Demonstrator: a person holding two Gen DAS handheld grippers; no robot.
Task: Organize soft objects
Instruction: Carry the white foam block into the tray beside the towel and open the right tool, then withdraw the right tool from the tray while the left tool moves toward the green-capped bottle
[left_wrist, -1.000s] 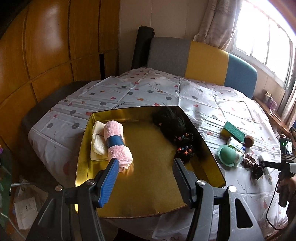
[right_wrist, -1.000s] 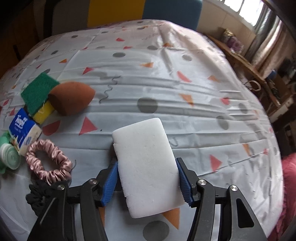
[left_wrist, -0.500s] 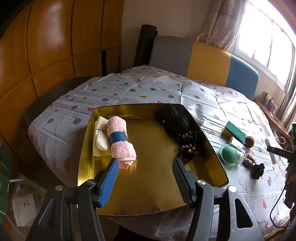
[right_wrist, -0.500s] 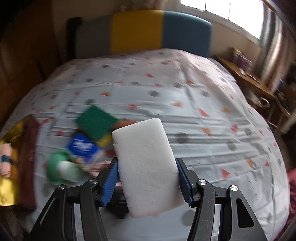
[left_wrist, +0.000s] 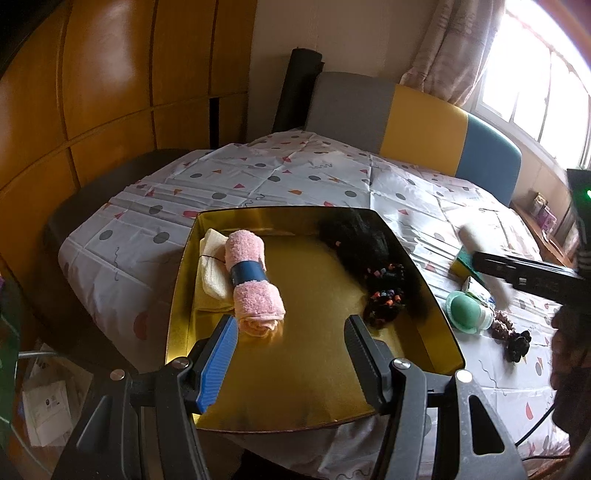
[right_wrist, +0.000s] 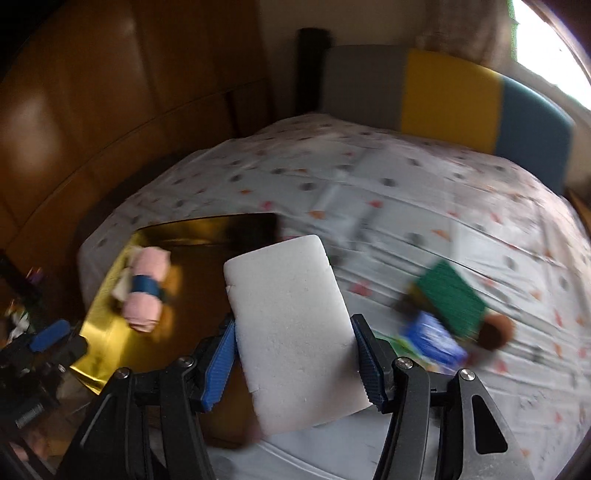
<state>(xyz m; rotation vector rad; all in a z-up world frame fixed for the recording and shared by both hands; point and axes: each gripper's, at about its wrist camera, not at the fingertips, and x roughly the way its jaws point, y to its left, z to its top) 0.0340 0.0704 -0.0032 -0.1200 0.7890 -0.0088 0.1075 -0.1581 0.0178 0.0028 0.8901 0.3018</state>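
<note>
My right gripper (right_wrist: 293, 354) is shut on a white sponge block (right_wrist: 291, 325) and holds it in the air over the right side of the gold tray (right_wrist: 110, 332). In the left wrist view the sponge (left_wrist: 480, 258) shows blurred at the right. My left gripper (left_wrist: 290, 350) is open and empty above the tray's (left_wrist: 295, 387) near part. In the tray lie a rolled pink towel with a blue band (left_wrist: 253, 277), a cream cloth (left_wrist: 212, 266) and a black wig with coloured beads (left_wrist: 373, 269).
On the patterned tablecloth (left_wrist: 258, 184) right of the tray lie a green round sponge (left_wrist: 463, 310), a green-yellow scouring pad (right_wrist: 454, 295), a blue tissue pack (right_wrist: 432, 339), a brown makeup sponge (right_wrist: 496, 332), a pink scrunchie (left_wrist: 502, 321) and a black scrunchie (left_wrist: 517, 345). A tricolour headboard (left_wrist: 406, 114) stands behind.
My right gripper has lifted the white sponge off the cloth and swung it left toward the gold tray. The left gripper has drawn back and risen a little, staying open.
</note>
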